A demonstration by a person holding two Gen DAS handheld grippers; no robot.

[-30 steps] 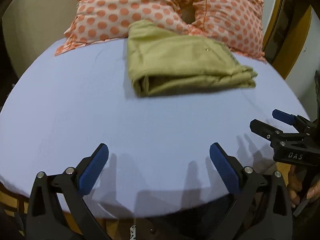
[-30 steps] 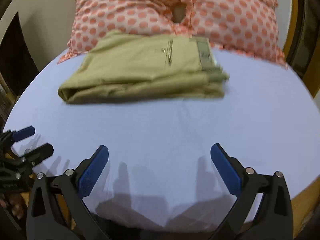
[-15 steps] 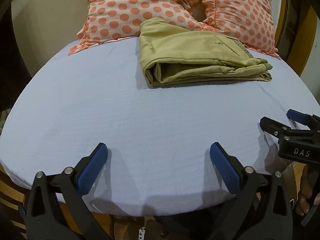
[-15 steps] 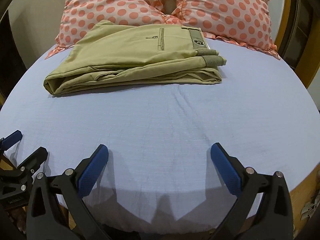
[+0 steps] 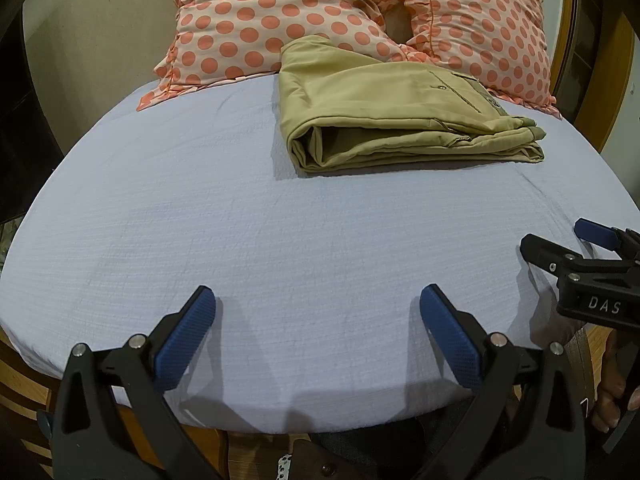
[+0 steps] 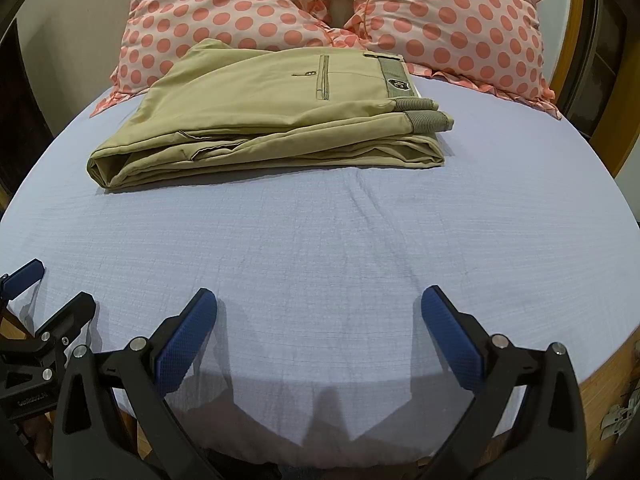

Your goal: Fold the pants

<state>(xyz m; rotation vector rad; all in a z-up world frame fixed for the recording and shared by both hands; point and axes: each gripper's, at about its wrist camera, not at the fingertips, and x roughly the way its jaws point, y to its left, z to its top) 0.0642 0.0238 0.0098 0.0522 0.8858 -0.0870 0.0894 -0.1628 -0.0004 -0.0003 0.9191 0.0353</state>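
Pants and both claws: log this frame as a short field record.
pants: khaki pants, folded into a flat bundle, lying on the sheet by the pillows
pillows: two dotted pillows at the far end
sheet: pale blue sheet
left claw: left claw open, holding nothing, at the near edge
right claw: right claw open, holding nothing, at the near edge
task state: fold looks complete

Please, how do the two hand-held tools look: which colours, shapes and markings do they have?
Both look alike. The left tool has a black plastic frame with two angled fingers, silver screws at the joints, and blue textured pads on the fingertips. The right tool is built the same; seen from the left wrist view, its body carries white letters "DAS". No cables or sleeves are visible.
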